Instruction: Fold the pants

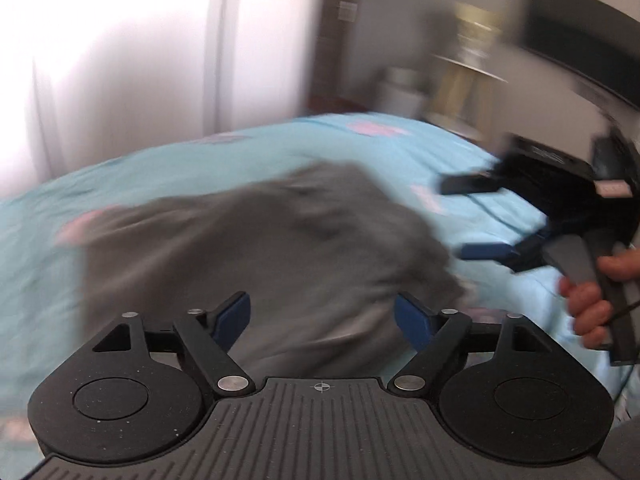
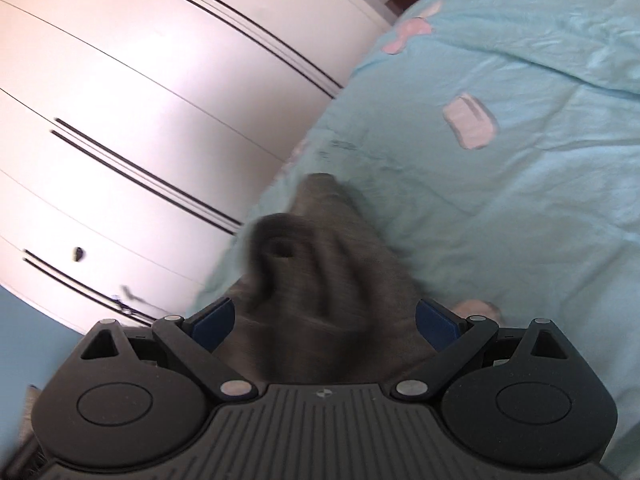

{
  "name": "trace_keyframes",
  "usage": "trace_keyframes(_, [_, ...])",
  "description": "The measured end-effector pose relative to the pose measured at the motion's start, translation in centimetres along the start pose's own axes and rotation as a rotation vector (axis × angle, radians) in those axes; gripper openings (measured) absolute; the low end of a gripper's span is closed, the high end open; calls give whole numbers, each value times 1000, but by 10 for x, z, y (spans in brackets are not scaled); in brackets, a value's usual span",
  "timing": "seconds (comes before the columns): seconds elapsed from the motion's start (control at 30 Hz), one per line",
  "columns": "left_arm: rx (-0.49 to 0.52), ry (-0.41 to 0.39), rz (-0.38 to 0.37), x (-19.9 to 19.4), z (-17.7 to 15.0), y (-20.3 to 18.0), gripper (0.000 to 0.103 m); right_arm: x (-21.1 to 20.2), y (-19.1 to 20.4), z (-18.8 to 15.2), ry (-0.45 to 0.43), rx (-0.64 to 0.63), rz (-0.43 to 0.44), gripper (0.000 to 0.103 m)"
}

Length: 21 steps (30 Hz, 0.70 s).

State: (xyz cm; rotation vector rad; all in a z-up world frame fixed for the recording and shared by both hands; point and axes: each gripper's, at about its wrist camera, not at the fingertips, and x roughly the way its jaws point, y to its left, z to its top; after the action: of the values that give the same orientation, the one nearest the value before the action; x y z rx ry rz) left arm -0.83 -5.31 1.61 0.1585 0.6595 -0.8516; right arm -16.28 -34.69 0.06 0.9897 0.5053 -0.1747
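Hovering over the grey pants (image 1: 256,248) on the blue bedspread (image 1: 360,140), my left gripper (image 1: 322,316) and right gripper (image 2: 324,320) gape wide, gripping nothing.

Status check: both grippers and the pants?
Left gripper jaws open, empty. Right gripper jaws open, empty. Grey fabric pants bunched on light blue bedspread. Nothing in the way.

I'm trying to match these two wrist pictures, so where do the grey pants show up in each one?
Left wrist view: the grey pants fill the middle, blurred, lying on the bed ahead of the open left gripper.
Right wrist view: the pants sit low in the centre, between the open right gripper's fingers.
Shared landmark: the light blue bedcover with pink patches.
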Motion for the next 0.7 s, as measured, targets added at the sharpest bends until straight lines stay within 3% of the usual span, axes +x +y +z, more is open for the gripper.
trace_keyframes(0.1, [-113, -14, 141, -33, -8, 35, 86, 17, 17, 0, 74, -31, -4, 98])
trace_keyframes(0.27, [-342, -14, 270, -65, -22, 92, 89, 50, 48, -6, 106, -226, -181, 98])
trace_keyframes(0.43, [-537, 7, 339, -73, -45, 138, 89, 76, 42, 5, 170, -203, -209, 98])
trace_keyframes(0.6, [-589, 32, 362, -87, -60, 157, 88, 96, 35, 8, 265, -212, -215, 97])
trace_keyframes(0.63, [-590, 32, 360, -86, -61, 158, 88, 96, 37, 7, 262, -228, -215, 94])
trace_keyframes(0.67, [-591, 34, 362, -82, -62, 159, 89, 94, 41, 6, 253, -249, -215, 85])
trace_keyframes(0.7, [-594, 40, 367, -80, -64, 160, 89, 91, 46, 5, 243, -273, -214, 69])
